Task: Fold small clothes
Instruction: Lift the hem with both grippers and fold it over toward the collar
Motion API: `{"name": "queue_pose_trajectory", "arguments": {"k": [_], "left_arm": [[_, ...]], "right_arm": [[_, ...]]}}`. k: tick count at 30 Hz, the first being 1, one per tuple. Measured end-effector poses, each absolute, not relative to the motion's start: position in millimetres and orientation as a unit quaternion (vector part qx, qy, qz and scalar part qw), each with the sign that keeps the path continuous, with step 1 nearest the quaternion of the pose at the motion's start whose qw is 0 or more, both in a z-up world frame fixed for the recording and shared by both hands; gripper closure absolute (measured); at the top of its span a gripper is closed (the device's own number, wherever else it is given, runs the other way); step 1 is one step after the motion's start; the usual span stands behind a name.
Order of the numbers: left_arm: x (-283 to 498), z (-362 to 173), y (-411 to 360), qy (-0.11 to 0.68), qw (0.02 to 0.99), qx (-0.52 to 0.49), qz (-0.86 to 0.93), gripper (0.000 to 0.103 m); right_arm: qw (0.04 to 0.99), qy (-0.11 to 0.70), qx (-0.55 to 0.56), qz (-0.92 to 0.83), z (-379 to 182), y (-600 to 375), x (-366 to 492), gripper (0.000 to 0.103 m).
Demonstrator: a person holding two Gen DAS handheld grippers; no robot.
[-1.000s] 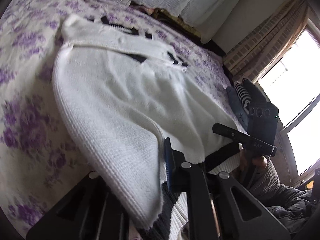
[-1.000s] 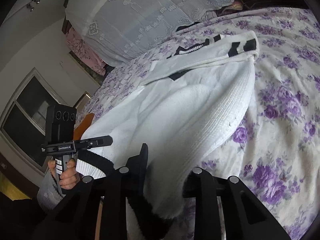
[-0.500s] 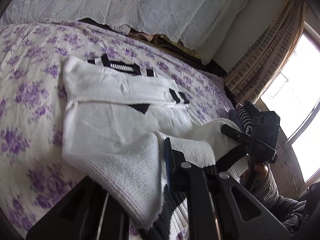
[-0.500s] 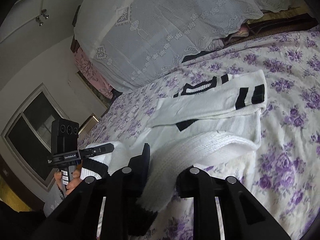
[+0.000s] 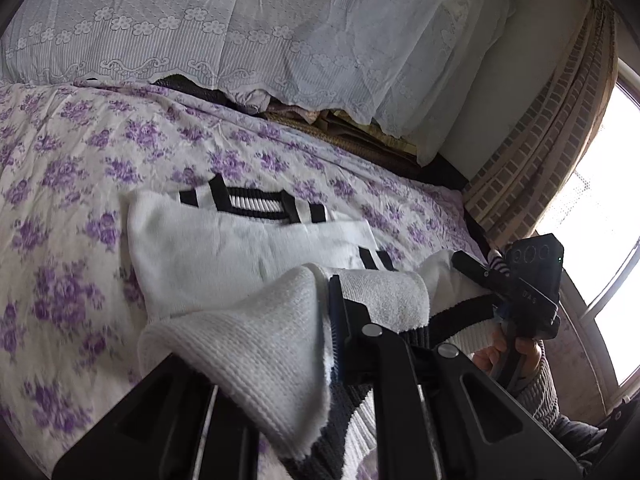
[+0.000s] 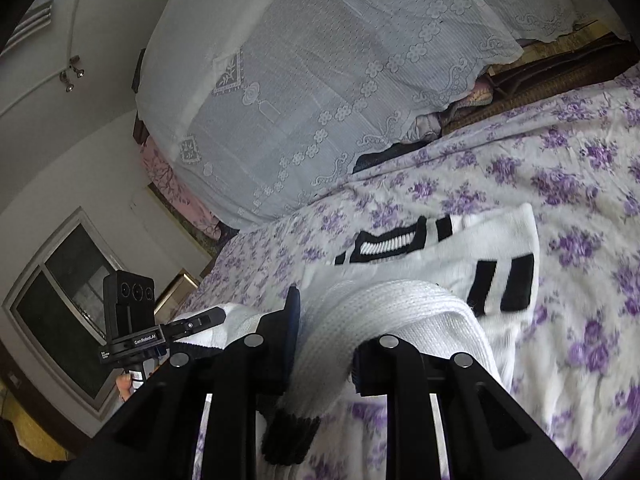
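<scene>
Since 1 second ago, both grippers have carried the lower hem of the white sweater (image 5: 248, 248) up and forward over its body, so the garment that lay stretched out long now shows as a short doubled shape on the bed.

From the left wrist view, the left gripper (image 5: 280, 344) is clamped on a thick fold of white knit, with the black ribbed hem hanging below between its 2 black fingers (image 5: 384, 360). The sweater's collar end, with its black and white striped trim, lies flat on the purple floral bedspread (image 5: 72, 152) further ahead. To the right, the right gripper (image 5: 472, 266) appears with its camera block, also pinching the hem, held by a hand (image 5: 508, 354) in a grey knit cuff. A brown patterned curtain (image 5: 532, 148) hangs beside a bright window.

From the right wrist view, the right gripper (image 6: 326, 336) is closed on a rolled band of white knit, a black ribbed edge drooping beneath it. The sleeve with 2 black stripes rests folded across the sweater's (image 6: 460, 248) chest just ahead. The left gripper (image 6: 200, 322) sits to the left, gripping the same hem. A white lace cover (image 6: 320, 80) drapes over stacked bedding at the head of the bed.
</scene>
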State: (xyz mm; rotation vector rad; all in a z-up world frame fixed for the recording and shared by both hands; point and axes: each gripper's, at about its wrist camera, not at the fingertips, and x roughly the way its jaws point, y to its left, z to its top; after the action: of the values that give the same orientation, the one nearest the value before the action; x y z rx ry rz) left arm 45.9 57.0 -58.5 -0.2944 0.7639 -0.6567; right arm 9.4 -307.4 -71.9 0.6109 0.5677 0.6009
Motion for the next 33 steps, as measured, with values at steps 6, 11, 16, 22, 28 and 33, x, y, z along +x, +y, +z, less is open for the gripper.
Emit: {"name": "queue_pose_trajectory", "arguments": {"k": [6, 11, 16, 22, 28, 33], "left_arm": [[87, -57, 59, 0.358, 0.870, -0.152, -0.304, 0.093], [124, -67, 60, 0.361, 0.869, -0.168, -0.292, 0.093], [166, -78, 59, 0.369, 0.868, -0.185, -0.277, 0.093], [213, -117, 46, 0.411, 0.861, -0.178, -0.240, 0.091], [227, -155, 60, 0.445, 0.834, -0.230, -0.230, 0.083], [199, -127, 78, 0.404, 0.849, -0.243, -0.237, 0.031]], "right_arm": [[0.867, 0.271, 0.314, 0.277, -77, -309, 54, 0.081], [0.862, 0.275, 0.334, 0.265, -87, -310, 90, 0.081], [0.850, 0.272, 0.372, 0.255, -100, -320, 128, 0.081], [0.837, 0.314, 0.396, 0.210, -145, -329, 166, 0.081], [0.793, 0.320, 0.469, 0.222, -168, -351, 167, 0.063], [0.813, 0.316, 0.427, 0.238, -149, -345, 148, 0.050]]}}
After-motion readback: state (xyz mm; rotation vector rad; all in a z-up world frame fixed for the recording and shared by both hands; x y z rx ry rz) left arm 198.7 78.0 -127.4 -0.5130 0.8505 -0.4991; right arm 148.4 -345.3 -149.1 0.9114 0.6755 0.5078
